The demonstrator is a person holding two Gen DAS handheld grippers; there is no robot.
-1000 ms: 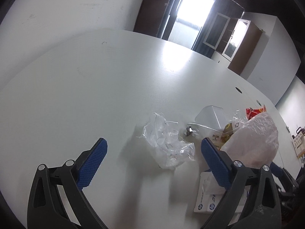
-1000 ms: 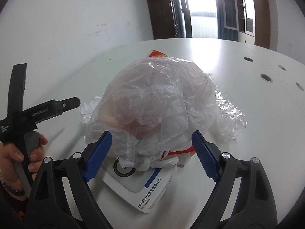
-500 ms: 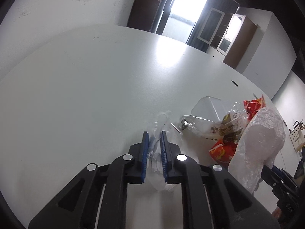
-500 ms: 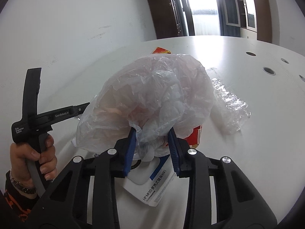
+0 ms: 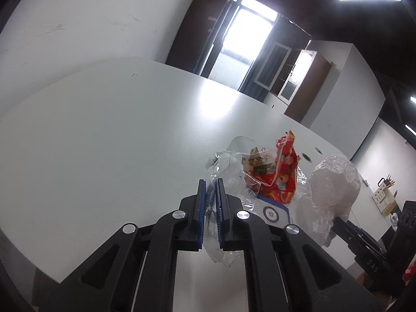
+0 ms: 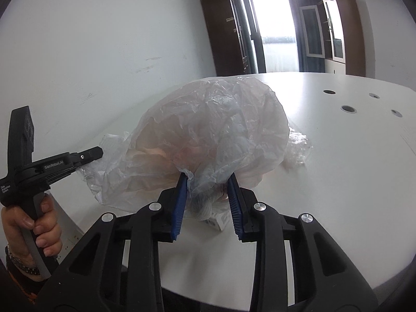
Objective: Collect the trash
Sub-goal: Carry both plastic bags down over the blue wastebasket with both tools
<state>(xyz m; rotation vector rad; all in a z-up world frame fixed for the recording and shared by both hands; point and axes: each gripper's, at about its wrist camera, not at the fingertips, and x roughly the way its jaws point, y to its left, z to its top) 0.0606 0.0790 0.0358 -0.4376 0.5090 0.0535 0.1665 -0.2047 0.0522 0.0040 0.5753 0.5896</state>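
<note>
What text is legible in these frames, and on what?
"GenRobot.AI": side of the left tool.
"Data Acquisition System": its handle, small, only just readable.
"DAS": right tool body, left wrist view.
Print on the red wrapper and white box: too blurred to read.

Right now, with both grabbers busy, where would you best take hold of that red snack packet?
Its raised top edge, from above. The red snack packet stands propped in the pile, its lower part hemmed in by clear wrappers, so only the top is free.

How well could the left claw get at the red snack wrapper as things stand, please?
Probably not yet: the left claw is shut on the clear plastic wrap, so it is occupied, though the red snack wrapper lies close ahead, uncovered on top.
</note>
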